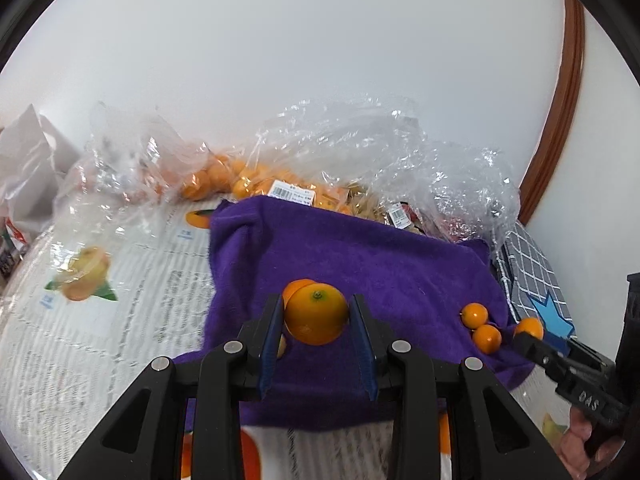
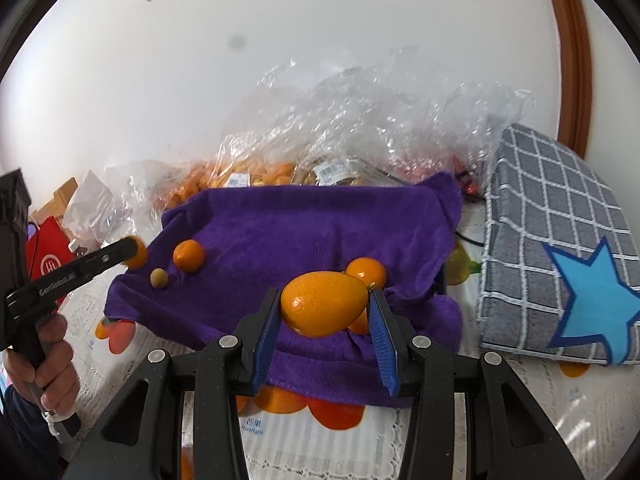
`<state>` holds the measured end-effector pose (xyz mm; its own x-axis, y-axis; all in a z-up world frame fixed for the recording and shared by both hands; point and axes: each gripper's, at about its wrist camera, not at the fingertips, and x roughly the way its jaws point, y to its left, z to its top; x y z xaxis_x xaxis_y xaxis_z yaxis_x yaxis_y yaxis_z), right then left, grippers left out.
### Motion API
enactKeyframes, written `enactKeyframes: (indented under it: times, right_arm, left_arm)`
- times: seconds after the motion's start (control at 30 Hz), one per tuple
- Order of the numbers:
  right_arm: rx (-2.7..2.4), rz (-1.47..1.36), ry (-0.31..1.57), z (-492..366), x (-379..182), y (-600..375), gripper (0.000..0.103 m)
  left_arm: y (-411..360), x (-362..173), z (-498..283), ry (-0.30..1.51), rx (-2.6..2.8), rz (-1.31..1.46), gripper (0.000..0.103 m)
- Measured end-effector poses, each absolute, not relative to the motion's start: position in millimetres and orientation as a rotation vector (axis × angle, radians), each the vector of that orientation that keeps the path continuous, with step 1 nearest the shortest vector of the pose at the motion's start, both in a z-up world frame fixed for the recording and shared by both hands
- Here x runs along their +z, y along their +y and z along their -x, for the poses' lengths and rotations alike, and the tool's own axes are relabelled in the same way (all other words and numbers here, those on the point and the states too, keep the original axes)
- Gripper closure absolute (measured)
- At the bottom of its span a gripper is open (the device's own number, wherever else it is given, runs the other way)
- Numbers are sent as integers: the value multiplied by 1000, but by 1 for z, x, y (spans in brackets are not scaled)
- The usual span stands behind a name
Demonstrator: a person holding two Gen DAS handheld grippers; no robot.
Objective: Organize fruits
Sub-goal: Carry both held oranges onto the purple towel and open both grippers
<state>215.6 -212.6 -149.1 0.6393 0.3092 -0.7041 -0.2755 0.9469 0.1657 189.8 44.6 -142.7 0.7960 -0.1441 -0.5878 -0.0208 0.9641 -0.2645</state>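
Observation:
A purple towel (image 1: 360, 256) lies on the table; it also shows in the right wrist view (image 2: 312, 228). My left gripper (image 1: 316, 316) is shut on a round orange (image 1: 316, 314), held just above the towel's left part, with another orange (image 1: 294, 286) behind it. My right gripper (image 2: 324, 308) is shut on an oval kumquat (image 2: 324, 304) over the towel's right front. Two small kumquats (image 1: 480, 326) lie on the towel beside it. In the right wrist view an orange (image 2: 189, 255) and a small brownish fruit (image 2: 159, 278) lie on the towel's left.
Clear plastic bags of oranges (image 1: 224, 180) and other fruit (image 2: 360, 136) are piled behind the towel against the wall. A grey checked cloth with a blue star (image 2: 560, 248) lies to the right. A fruit-printed tablecloth (image 1: 100, 300) covers the table.

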Motion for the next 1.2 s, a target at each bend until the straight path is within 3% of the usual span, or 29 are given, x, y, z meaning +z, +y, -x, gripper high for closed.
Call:
enactKeyframes:
  times: [1.2]
  right_arm:
    - [346, -26, 889, -220, -179, -204, 60]
  left_arm:
    - [34, -171, -202, 739, -88, 248, 71]
